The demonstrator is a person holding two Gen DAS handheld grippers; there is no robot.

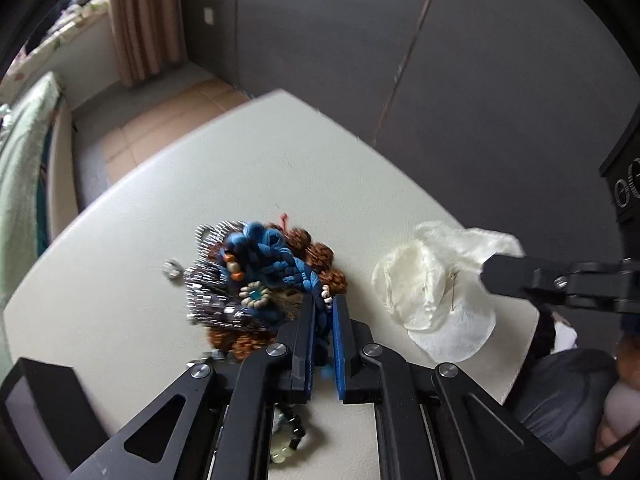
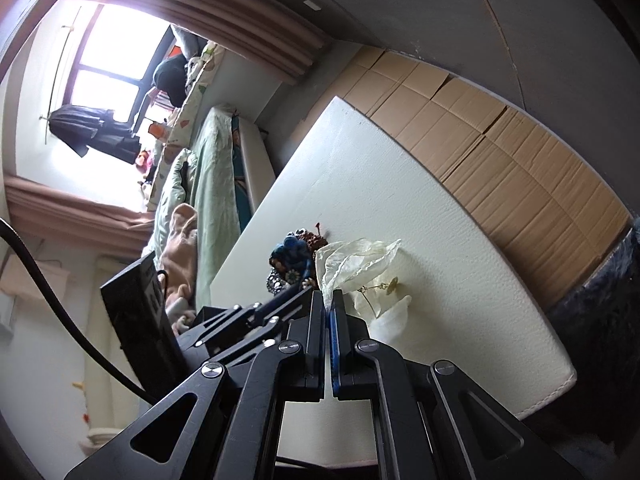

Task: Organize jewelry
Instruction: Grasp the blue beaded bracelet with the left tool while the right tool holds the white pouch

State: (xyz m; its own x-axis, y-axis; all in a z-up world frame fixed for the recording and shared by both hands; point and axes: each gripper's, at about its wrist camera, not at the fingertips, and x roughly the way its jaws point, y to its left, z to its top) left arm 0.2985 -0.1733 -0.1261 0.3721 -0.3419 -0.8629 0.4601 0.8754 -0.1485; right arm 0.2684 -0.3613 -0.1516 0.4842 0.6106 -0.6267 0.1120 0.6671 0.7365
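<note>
surface (image 1: 260,152): carries the jewelry heap and the pouch
heap (image 1: 264,276): mid-surface, left of the pouch, apart from it
pouch (image 1: 436,280): right of the heap
left tongs (image 1: 322,312): at the heap's near edge, cord (image 1: 322,308) between them
right tongs (image 2: 329,300): on the pouch's near edge
bracelet (image 1: 286,436): under the left tongs
bed (image 2: 212,168): beyond the surface's left edge

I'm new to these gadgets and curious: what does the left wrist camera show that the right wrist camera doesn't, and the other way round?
Only the left wrist view shows the left gripper shut on the blue braided cord, the silver comb pieces, a small silver ring and pale green beads near the camera.

Only the right wrist view shows the bright window, the cardboard boxes and the right gripper shut on the sheer white pouch.

Both show the white table, the jewelry pile and the pouch.
</note>
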